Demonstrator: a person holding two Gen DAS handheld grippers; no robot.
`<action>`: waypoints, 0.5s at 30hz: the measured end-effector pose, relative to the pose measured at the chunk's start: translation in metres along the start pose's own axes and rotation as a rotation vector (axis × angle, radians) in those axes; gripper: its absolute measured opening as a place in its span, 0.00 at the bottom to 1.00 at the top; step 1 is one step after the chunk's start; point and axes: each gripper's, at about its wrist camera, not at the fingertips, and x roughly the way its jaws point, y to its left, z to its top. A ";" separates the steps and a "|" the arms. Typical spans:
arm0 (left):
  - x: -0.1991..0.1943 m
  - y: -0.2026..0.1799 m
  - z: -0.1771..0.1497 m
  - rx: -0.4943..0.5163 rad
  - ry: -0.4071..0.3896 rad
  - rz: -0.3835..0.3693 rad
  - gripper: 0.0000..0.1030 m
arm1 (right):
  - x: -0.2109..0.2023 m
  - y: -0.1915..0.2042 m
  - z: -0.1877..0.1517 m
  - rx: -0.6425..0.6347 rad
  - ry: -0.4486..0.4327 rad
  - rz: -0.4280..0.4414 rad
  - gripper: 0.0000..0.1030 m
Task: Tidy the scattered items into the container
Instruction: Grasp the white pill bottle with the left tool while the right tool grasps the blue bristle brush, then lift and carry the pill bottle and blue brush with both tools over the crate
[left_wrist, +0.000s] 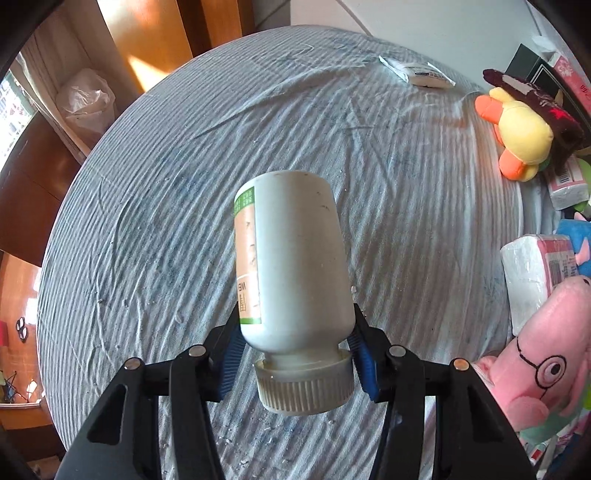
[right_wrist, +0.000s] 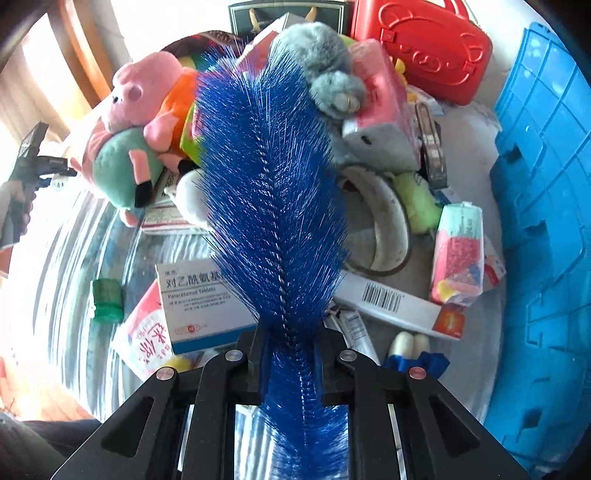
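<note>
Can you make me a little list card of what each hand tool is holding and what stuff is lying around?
left gripper: jaws shut on white bottle, cap toward camera
right gripper: jaws shut on blue brush, bristles pointing away
container: blue crate, at right
still scattered: pink pig plush, paracetamol box, red case
surface: striped cloth

White bottle (left_wrist: 295, 258) cap-down; blue bristle brush (right_wrist: 273, 206) upright.
</note>
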 end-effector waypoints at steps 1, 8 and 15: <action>-0.004 -0.001 -0.001 0.002 -0.006 -0.003 0.50 | -0.002 0.000 0.002 0.001 -0.009 -0.001 0.15; -0.033 0.007 -0.005 0.005 -0.041 -0.029 0.50 | -0.018 0.000 0.016 -0.001 -0.064 0.003 0.15; -0.069 0.009 -0.015 0.002 -0.086 -0.059 0.50 | -0.042 -0.001 0.027 0.023 -0.116 0.006 0.15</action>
